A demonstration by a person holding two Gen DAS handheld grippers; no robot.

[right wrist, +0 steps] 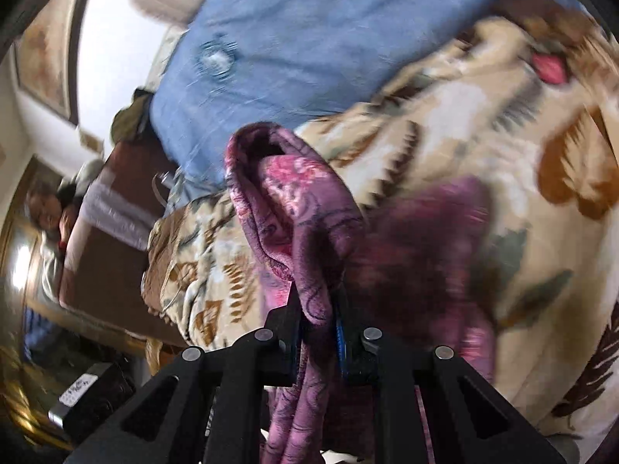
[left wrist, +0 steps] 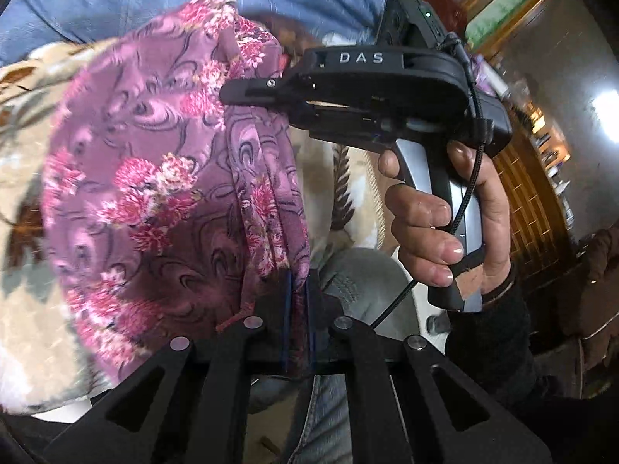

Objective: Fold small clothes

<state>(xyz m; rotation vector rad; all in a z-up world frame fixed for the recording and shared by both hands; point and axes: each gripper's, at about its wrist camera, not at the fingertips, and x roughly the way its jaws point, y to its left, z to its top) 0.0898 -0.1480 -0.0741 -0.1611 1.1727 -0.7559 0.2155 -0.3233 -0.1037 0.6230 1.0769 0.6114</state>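
Hanging from both tongs, the purple floral garment (left wrist: 154, 178) fills the left wrist view. The left tongs (left wrist: 298, 294) are nearly closed, pinching a bunched edge of it low in the middle of the picture, and the cloth spreads up and to the left from there. Higher up, the right tongs (left wrist: 247, 92) clamp another fold of the same garment; a bare hand (left wrist: 445, 224) with a dark sleeve grips their grey handle. Behind the cloth lies a beige leaf-patterned blanket (left wrist: 23, 123) on the bed, and a blue sheet (left wrist: 135, 4) beyond it. A wooden lattice panel (left wrist: 530, 201) stands to the right.

From the right wrist camera, the right tongs (right wrist: 319, 328) hold a narrow, gathered strip of the garment (right wrist: 294, 208) between their pads, jaws close together on the fabric. A loop of it rises just ahead, and a blurred part trails right. The blanket (right wrist: 483, 123) lies beneath, the blue sheet (right wrist: 309, 38) past its far edge. At far left the room is blurred, with a person (right wrist: 50, 208) there.
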